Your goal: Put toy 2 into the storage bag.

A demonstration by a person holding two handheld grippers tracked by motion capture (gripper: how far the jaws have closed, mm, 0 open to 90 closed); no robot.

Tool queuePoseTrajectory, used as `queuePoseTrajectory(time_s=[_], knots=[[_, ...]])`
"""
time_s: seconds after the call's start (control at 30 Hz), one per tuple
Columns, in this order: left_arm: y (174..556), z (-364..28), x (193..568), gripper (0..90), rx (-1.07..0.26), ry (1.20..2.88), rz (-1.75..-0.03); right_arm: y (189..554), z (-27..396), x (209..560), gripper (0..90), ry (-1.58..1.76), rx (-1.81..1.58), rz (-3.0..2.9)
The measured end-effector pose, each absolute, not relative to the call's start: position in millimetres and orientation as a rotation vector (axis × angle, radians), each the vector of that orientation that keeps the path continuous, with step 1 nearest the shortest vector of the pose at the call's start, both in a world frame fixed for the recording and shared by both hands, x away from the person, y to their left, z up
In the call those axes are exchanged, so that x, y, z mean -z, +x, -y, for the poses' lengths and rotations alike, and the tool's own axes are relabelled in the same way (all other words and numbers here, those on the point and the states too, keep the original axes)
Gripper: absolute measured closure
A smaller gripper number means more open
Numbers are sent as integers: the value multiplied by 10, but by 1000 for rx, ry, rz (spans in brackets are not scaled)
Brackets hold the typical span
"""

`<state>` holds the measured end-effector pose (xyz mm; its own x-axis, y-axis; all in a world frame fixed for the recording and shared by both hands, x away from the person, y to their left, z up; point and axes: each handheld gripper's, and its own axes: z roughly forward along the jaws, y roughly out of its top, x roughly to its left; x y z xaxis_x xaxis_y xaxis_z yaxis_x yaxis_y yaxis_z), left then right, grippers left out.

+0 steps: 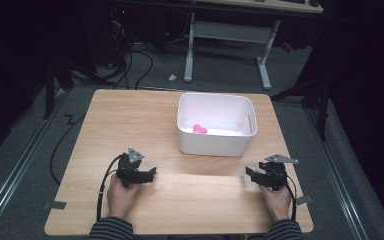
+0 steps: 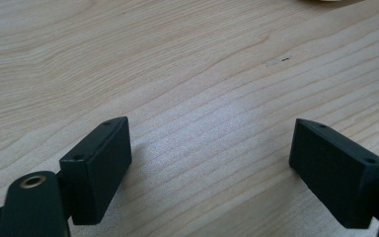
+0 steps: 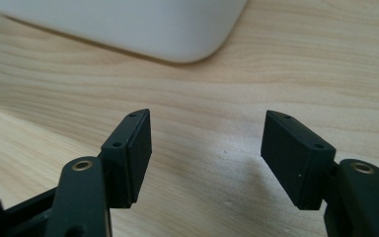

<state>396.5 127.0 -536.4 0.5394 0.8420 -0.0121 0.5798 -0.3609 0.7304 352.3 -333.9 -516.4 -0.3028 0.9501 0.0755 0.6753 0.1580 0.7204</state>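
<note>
the pink object [image 1: 200, 129] lies inside the white bin [image 1: 215, 145], on its floor near the front-left part; its shape is too small to make out, perhaps a soft crumpled piece. the bin stands on the far half of the wooden table [image 1: 130, 120], toward the right. nearer the person, the right gripper [image 1: 252, 174] rests low over the table just in front of the bin's right corner, its jaws apart with bare wood between them, holding nothing; the bin's rounded corner [image 3: 177, 29] shows just beyond its pads. the left gripper [image 1: 151, 173] sits well apart on the left side, jaws spread wide over bare wood, empty as well.
</note>
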Motion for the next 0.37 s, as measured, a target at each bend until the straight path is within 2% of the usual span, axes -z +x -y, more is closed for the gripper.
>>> queuePoseTrajectory(time_s=[0.13, 0.37], knots=[[3964, -1270, 5364, 165, -482, 2079, -1145, 3540, 3294, 5303, 352, 1468, -855, -2035], [3964, -1271, 5364, 166, -481, 2079, -1145, 3545, 3294, 5302, 340, 1479, -855, -2032]])
